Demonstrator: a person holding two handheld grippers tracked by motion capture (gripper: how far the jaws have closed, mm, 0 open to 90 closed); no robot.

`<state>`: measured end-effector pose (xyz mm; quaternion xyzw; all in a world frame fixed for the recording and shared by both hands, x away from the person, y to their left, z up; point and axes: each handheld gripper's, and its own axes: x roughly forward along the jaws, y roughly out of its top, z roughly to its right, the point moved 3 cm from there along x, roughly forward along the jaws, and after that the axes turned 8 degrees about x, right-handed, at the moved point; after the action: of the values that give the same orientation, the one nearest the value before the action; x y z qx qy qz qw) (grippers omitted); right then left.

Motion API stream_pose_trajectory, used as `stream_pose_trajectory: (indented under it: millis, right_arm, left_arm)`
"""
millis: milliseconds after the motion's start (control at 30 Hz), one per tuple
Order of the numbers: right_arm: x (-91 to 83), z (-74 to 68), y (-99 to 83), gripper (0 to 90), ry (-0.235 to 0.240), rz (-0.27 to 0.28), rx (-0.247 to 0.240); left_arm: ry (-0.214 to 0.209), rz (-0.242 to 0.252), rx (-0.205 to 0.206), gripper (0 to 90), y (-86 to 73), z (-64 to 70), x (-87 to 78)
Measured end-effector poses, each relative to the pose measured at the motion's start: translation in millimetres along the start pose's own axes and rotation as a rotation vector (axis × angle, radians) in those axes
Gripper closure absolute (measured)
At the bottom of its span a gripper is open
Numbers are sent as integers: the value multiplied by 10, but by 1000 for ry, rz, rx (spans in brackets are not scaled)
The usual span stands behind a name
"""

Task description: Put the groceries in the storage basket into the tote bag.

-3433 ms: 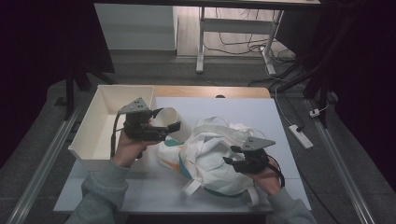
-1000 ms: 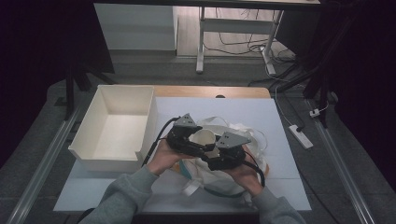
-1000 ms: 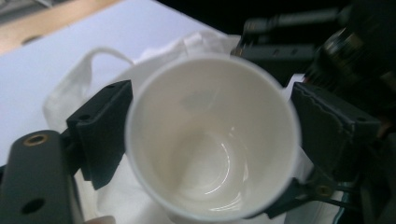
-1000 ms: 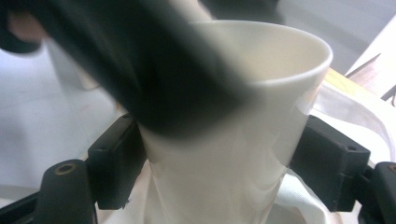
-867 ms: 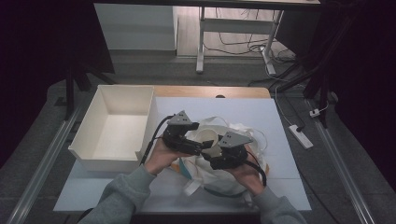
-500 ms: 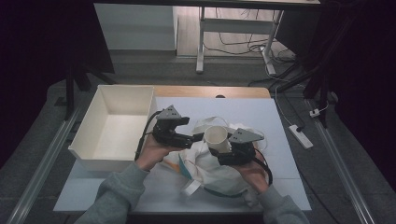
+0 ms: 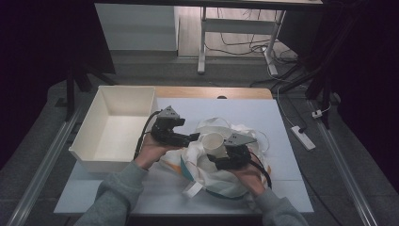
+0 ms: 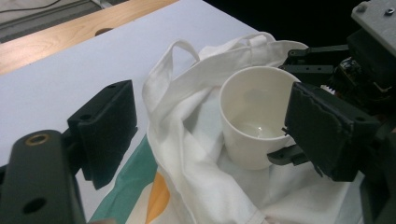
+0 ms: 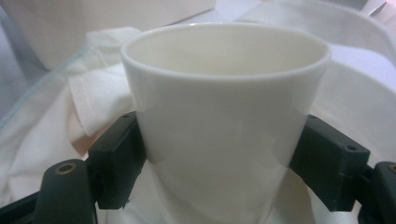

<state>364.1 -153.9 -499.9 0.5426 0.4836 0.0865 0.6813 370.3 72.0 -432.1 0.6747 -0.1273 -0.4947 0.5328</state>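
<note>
A plain white cup (image 7: 212, 141) stands upright over a crumpled white cloth bag (image 7: 221, 176) with teal and orange print. My right gripper (image 7: 217, 156) is shut on the cup's lower wall; in the right gripper view the cup (image 9: 224, 93) sits between both jaws of that gripper (image 9: 222, 161). My left gripper (image 7: 190, 138) is just left of the cup, open. In the left gripper view its jaws (image 8: 210, 123) straddle a fold of the bag (image 8: 187, 154), with the cup (image 8: 250, 116) close to the right one.
An empty white box (image 7: 117, 127) stands at the table's left, just behind my left hand. The bag's handles (image 7: 254, 134) trail toward the right. A wooden strip (image 7: 211, 92) runs along the table's far edge.
Both grippers were together at the bag's middle a second ago. The right one now holds the cup clear above the cloth, and the left one has drawn back to the left.
</note>
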Motion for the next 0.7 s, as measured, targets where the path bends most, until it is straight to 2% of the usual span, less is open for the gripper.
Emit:
stream_pose_trajectory:
  millis: [67,133,200,433,567,700]
  right_arm:
    - [30,17,-36,226,-13,-14,1]
    - [51,43,-72,226,-36,-33,-18]
    - [53,69,-90,228,-62,-30,-35]
    - [38,142,-94,228,-124,-37,-49]
    - [34,179,-94,228,-146,-41,-40]
    - [34,207,-102,229,-134,-51,-14]
  left_arm:
    - [-1,-8,3,173,-7,0,6]
    - [-2,-11,4,174,-12,2,4]
    - [-2,-12,5,174,-16,1,-3]
    - [-1,-18,3,175,-37,-18,-15]
    - [-1,-20,2,175,-45,-22,-14]
    - [-3,-23,4,176,-50,-18,-11]
